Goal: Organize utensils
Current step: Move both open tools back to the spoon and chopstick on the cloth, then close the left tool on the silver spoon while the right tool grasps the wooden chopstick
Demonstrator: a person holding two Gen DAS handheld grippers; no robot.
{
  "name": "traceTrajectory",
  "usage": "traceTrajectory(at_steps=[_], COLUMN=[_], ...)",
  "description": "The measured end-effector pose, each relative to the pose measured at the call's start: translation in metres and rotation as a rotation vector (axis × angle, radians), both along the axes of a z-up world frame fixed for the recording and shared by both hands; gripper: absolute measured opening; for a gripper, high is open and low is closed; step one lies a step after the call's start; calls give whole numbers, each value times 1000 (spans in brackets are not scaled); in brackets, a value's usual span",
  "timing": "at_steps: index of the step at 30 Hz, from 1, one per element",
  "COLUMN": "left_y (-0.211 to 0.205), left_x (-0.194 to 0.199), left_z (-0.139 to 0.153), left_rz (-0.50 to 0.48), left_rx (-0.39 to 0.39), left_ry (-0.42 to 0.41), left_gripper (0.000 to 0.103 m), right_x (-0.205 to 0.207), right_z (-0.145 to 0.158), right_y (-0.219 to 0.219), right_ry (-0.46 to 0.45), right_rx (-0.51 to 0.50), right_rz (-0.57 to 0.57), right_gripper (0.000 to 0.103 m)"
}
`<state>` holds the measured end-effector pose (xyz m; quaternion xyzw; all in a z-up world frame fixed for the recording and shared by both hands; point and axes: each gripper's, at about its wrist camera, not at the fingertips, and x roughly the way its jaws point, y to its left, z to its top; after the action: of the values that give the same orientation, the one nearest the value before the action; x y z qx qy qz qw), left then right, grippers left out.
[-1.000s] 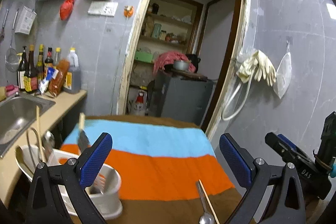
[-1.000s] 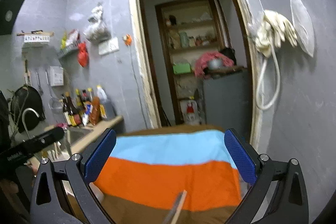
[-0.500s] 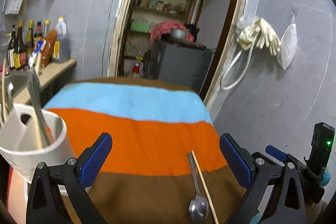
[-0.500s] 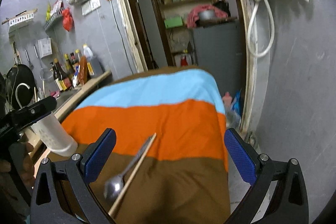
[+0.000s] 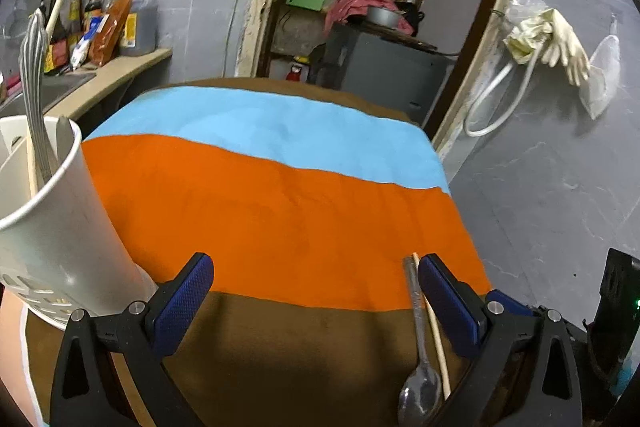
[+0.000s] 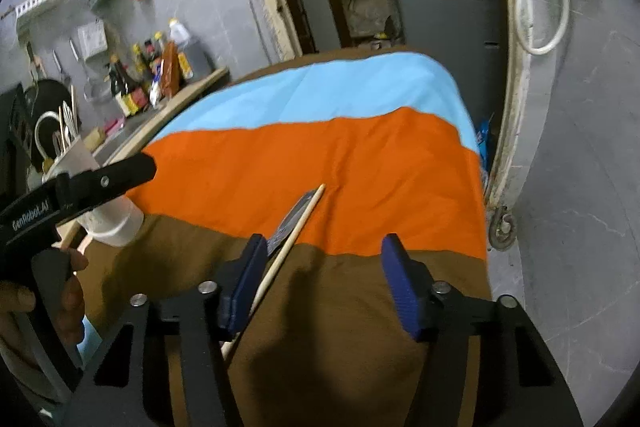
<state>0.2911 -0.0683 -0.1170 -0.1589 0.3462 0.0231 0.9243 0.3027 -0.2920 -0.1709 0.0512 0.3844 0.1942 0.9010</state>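
Observation:
A metal spoon point(image 5: 418, 331) and a wooden chopstick point(image 5: 435, 327) lie side by side on the striped cloth point(image 5: 280, 211), just inside the right finger of my left gripper point(image 5: 316, 291), which is open and holds nothing. A white utensil holder point(image 5: 52, 211) with several utensils stands at the left. In the right wrist view my right gripper point(image 6: 324, 279) hangs low over the brown stripe with its jaws closing. The chopstick point(image 6: 298, 227) runs along its left finger's inner face and the spoon handle point(image 6: 290, 217) lies beside it. No pad presses on either.
The left gripper's black body point(image 6: 92, 183) and a hand point(image 6: 60, 291) fill the left of the right wrist view, beside the holder point(image 6: 112, 219). A counter with bottles point(image 5: 100, 27) and a sink lies left. A doorway point(image 5: 360, 7) and grey wall stand beyond the table's far edge.
Both grippers have dropped toward the table and tilted down. The spoon and chopstick now sit close under the right gripper, whose jaws have narrowed. The left jaws keep their width.

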Motion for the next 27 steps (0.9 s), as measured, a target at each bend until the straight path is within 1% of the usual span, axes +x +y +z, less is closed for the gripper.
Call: traceTrajectory(at_steps=[5, 7, 9, 14, 18, 21, 27], left_y=[3, 4, 4, 4, 6, 5, -1], left_x=[3, 3, 5, 6, 8, 10, 14], left_z=[-2, -3, -3, -3, -4, -5, -11], left_rz=[18, 24, 26, 28, 31, 21, -53], left_rx=[-5, -10, -13, -15, -33, -34, -53], left_ry=[18, 22, 27, 29, 38, 46, 61], left_gripper=[102, 102, 102, 102, 102, 102, 102], right_x=[7, 7, 9, 10, 14, 13, 3], right_z=[-8, -9, -11, -11, -12, -9, -4], right_y=[20, 24, 30, 39, 48, 50, 35], right_ry=[40, 48, 65, 100, 105, 106, 101], right_rx=[-42, -77, -121, -174, -258, -306, -328], right_rz=[35, 41, 43, 18, 11, -11, -49], right_gripper=[49, 49, 45, 45, 45, 45, 44])
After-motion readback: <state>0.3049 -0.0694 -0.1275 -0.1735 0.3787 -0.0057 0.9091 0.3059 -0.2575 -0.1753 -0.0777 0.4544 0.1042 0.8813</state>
